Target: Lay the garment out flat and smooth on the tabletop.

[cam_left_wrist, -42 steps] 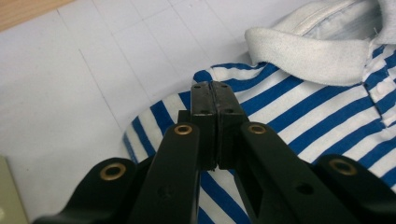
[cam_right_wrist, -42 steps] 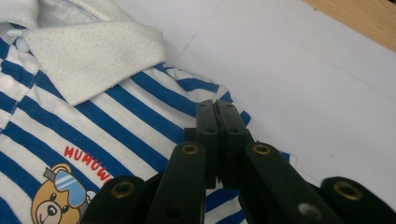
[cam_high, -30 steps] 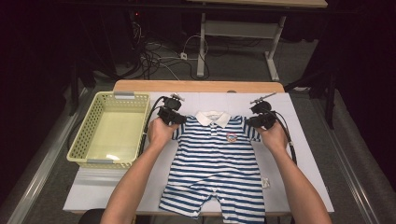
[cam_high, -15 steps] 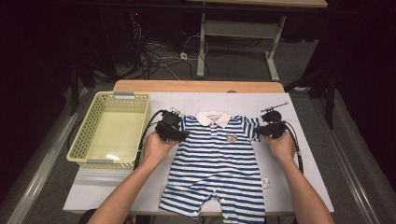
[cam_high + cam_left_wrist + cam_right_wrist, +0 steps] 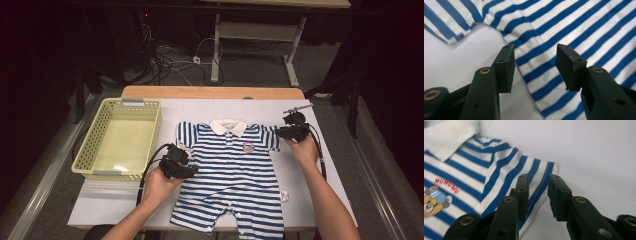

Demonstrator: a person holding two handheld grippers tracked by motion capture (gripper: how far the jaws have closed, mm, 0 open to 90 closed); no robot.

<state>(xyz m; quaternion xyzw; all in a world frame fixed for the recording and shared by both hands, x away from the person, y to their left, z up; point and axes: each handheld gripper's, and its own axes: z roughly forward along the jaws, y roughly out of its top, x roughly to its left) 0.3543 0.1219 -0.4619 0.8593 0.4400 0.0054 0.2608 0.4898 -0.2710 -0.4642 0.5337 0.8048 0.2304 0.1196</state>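
Note:
A blue-and-white striped baby romper (image 5: 235,170) with a white collar (image 5: 227,126) lies flat on the white table (image 5: 125,205). My left gripper (image 5: 189,170) hovers at the romper's left side edge, below the sleeve. In the left gripper view it (image 5: 535,50) is open over the striped cloth (image 5: 574,30); its jaws have just been opening and grip nothing. My right gripper (image 5: 281,132) is at the right sleeve. Its jaws (image 5: 539,178) have just been opening too; the sleeve hem (image 5: 541,170) lies under the gap, unpinched.
An empty yellow-green mesh basket (image 5: 85,160) stands on the table's left part. A small white tag (image 5: 285,195) lies right of the romper's leg. A bear badge (image 5: 436,200) marks the chest. Beyond the far table edge are cables and a desk frame.
My left hand has slid from the romper's left shoulder down its side toward me. The right gripper has shifted outward from the shoulder to the sleeve end.

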